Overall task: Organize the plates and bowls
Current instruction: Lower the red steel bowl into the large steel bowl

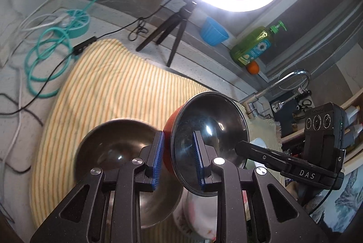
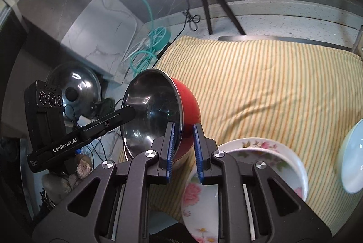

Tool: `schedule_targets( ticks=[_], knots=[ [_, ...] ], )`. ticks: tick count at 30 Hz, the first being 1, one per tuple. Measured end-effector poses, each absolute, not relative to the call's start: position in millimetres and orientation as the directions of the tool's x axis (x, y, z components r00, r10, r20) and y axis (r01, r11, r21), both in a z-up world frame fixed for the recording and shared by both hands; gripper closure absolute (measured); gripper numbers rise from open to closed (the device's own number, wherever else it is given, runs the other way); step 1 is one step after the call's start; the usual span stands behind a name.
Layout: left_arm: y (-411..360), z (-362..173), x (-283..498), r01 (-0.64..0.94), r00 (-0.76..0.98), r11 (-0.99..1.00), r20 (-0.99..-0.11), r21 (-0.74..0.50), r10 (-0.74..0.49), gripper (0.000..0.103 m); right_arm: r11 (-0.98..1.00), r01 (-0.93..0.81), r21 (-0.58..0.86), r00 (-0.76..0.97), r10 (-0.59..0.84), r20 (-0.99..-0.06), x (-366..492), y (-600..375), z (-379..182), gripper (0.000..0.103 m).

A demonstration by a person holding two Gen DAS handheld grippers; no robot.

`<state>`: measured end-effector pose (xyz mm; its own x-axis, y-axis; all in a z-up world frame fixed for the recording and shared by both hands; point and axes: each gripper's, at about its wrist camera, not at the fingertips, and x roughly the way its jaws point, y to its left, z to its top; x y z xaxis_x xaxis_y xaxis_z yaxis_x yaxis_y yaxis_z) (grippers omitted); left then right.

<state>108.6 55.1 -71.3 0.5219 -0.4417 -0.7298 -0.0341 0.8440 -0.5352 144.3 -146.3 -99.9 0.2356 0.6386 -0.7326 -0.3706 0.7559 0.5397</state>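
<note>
A red bowl with a steel inside point(image 1: 204, 129) point(image 2: 158, 111) is held tilted on its side above the striped cloth. My left gripper point(image 1: 178, 152) straddles its rim, one finger outside, one inside. My right gripper point(image 2: 183, 145) also straddles the rim from the other side. Which jaws truly press on it is unclear, since a gap shows at each. A steel bowl point(image 1: 118, 152) sits on the cloth under my left gripper. A floral bowl point(image 2: 249, 174) point(image 1: 199, 215) sits below my right gripper. A white bowl point(image 2: 351, 159) lies at the right edge.
A yellow striped cloth point(image 2: 272, 84) covers the counter. Behind it stand a ring light on a black tripod point(image 1: 172, 34), a blue cup point(image 1: 213, 31), a green soap bottle point(image 1: 254, 45), an orange point(image 1: 253, 67) and a faucet point(image 1: 283, 84). Teal cable coils point(image 1: 45, 56) lie at the left.
</note>
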Motion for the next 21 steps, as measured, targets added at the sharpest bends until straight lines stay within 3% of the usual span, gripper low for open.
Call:
schedule_targets(
  ticks=[21],
  knots=[
    [101, -104, 74, -0.143, 0.488, 0.864, -0.794, -0.483, -0.363, 0.081, 0.777, -0.442, 0.449, 0.139, 0.554, -0.821, 141, -69, -151, 0.086]
  ],
)
